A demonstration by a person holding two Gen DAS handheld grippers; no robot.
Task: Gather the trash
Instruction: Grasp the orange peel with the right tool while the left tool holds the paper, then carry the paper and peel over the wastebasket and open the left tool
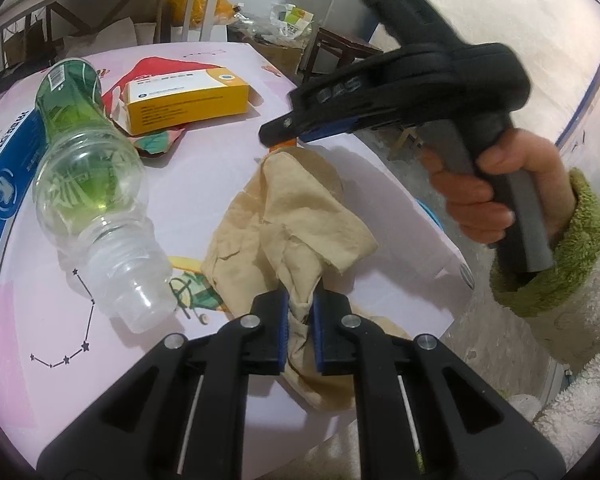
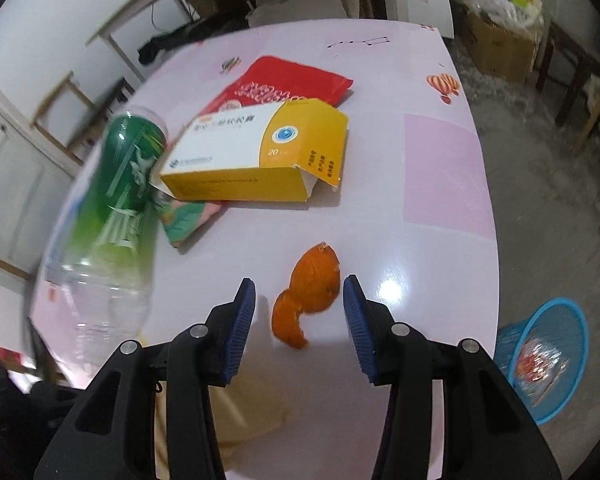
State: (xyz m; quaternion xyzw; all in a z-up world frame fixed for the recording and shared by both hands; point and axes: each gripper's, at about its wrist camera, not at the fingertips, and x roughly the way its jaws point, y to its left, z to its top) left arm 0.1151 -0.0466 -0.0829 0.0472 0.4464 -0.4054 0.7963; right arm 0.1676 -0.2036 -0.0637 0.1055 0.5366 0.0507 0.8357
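A crumpled brown paper napkin (image 1: 296, 216) lies on the pink table (image 1: 204, 160), and my left gripper (image 1: 300, 320) is shut on its near end. My right gripper (image 2: 300, 320) hangs open above an orange peel (image 2: 308, 292), which lies on the table between its fingers without touching the pads. In the left wrist view a hand holds the right gripper (image 1: 276, 140) over the napkin's far end, where a sliver of peel shows. An empty clear bottle with a green label (image 1: 84, 168) lies on its side at the left.
A yellow and white carton (image 2: 256, 156) rests on a red packet (image 2: 288, 80) behind the peel. A blue mesh bin (image 2: 548, 352) with some trash stands on the floor off the table's right edge. Boxes and chairs crowd the floor beyond.
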